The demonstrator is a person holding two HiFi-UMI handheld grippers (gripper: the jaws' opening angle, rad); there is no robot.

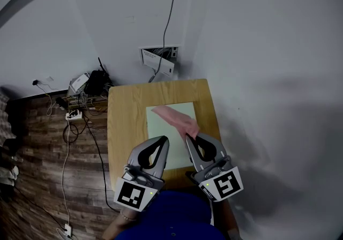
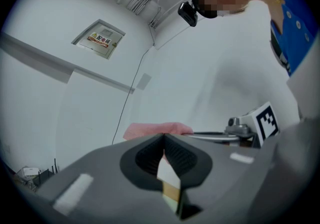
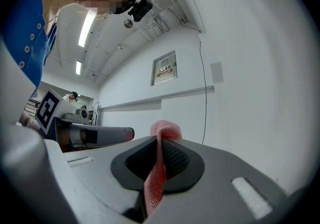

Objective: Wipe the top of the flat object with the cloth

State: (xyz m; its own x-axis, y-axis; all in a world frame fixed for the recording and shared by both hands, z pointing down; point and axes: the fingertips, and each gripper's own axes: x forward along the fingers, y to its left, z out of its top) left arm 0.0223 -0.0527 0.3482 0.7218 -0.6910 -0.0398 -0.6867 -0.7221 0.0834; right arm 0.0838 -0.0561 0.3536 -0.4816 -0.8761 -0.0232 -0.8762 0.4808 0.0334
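Over the green sheet (image 1: 159, 127), right claw (image 1: 188, 136) pinches pink cloth (image 1: 174, 116).

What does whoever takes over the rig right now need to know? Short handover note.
Right gripper: shut on one end of the pink cloth; the rest of the cloth lies on the flat object.
Left gripper: shut, nothing in it, beside the right one over the near part of the flat object.
Flat object: a pale green sheet lying flat on the wooden table, close to the wall corner.
Done: cloth gripped and resting on the sheet. How much has been wiped cannot be told.
Left: drag the cloth across the whole top, probably including the bare left and near areas.
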